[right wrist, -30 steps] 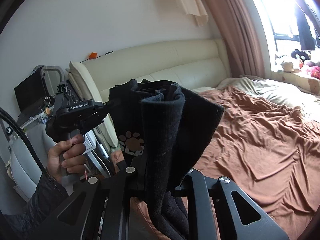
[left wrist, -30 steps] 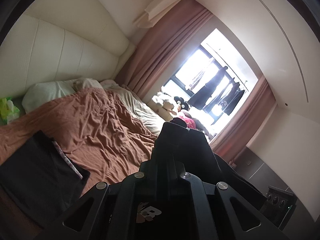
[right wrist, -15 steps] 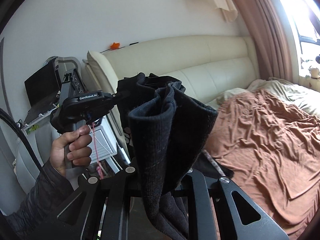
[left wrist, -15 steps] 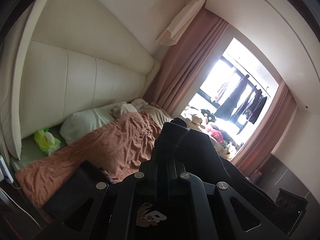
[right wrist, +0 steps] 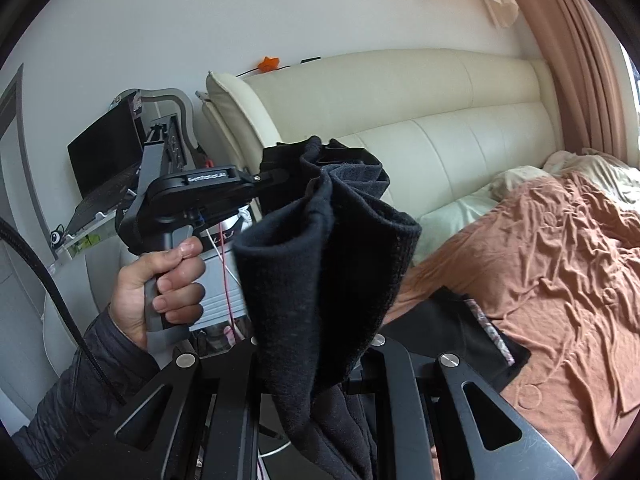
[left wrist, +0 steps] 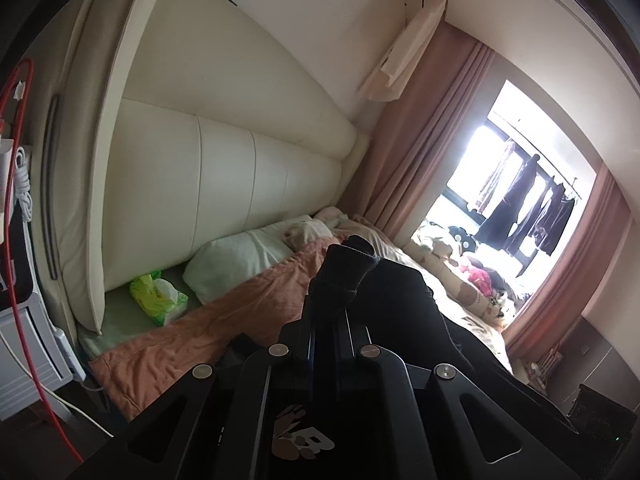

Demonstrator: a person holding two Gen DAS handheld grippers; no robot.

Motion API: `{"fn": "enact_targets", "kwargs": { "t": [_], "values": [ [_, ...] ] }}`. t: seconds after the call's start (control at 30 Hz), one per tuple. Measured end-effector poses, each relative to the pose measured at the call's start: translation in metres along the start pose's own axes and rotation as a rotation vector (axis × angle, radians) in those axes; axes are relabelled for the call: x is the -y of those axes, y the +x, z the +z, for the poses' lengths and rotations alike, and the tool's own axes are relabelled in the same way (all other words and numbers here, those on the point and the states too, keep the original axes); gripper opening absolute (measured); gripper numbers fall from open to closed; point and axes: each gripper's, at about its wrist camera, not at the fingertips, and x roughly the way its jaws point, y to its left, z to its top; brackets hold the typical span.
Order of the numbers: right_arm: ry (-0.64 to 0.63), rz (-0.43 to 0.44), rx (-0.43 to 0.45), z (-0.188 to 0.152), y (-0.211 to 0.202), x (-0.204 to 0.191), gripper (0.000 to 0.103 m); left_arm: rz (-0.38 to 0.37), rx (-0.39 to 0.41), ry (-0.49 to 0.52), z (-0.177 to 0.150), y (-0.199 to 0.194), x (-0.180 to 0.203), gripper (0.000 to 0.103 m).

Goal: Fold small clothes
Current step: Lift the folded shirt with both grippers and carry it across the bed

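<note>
1. The black garment hangs in the air between the two grippers, above the near edge of the bed, touching neither the cover nor the headboard.
2. The left gripper has its fingers closed tight on a bunched edge of the garment; the cloth sticks up past the tips as a dark knitted nub and drapes away to the right.
3. The right gripper has its fingers nearly together, pinching a thick fold of the same garment, which rises in front of the lens as an open, tube-like roll and trails down between the finger arms.
4. In the right wrist view a hand in a dark quilted sleeve grips the handle of the left gripper, level with the garment's top edge.
5. The garment is soft, matte and fuzzy; a paw print and a pale letter show on the part lying under the left gripper.
6. The bed's rust-coloured cover is thin and heavily wrinkled, with broad open room toward the window.
7. A flat dark cloth lies at the bed's near corner, a patterned strip along its edge.
8. The headboard is smooth cream padding in broad panels; a pale pillow and a green tissue pack sit at its foot.
</note>
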Motion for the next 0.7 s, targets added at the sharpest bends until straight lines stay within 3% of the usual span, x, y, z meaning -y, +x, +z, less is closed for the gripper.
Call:
{"fn": "enact_targets", "kwargs": {
  "t": [0.27,0.7],
  "values": [
    [0.035,0.001,-0.035,-0.007,0.030,0.031,0.012,0.049,-0.043,-0.014,-0.002,0.048,-0.016,0.006],
    [0.168,-0.062,-0.153,-0.025,0.104,0.137,0.012,0.131,-0.192,-0.024,-0.036,0.191,-0.053,0.006]
  ]
}}
